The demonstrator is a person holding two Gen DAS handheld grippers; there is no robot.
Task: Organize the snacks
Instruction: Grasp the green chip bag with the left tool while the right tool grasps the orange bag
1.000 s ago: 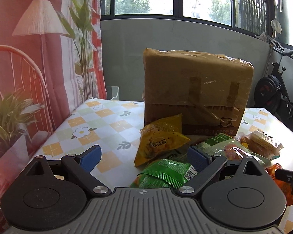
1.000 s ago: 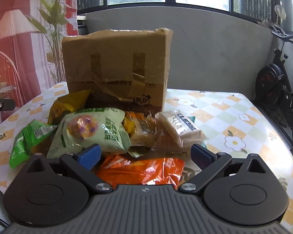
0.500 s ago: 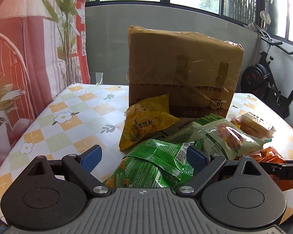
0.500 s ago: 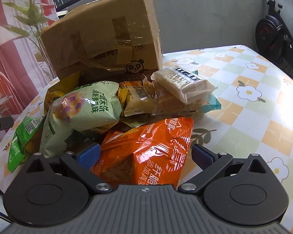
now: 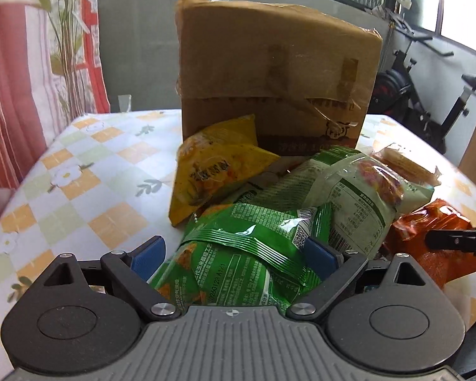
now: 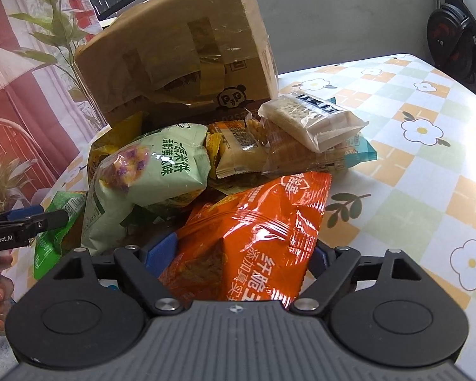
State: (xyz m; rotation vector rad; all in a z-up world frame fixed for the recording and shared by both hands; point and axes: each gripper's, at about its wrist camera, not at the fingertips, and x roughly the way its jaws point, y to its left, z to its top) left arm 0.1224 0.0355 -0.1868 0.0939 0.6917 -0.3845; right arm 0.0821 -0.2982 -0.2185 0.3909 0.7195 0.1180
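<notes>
Straddling the crinkly bright-green snack bag (image 5: 238, 254), the left gripper (image 5: 234, 254) gapes wide near the table's (image 5: 89, 190) front edge, while the right gripper (image 6: 244, 254), jaws just closing, brackets the glossy orange snack bag (image 6: 254, 222), grip uncertain.

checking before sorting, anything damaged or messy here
The cardboard box looks battered, with crumpled, peeling tape across its front. The snack packets lie heaped against it, overlapping at odd angles. Nothing looks spilled or torn open.
</notes>
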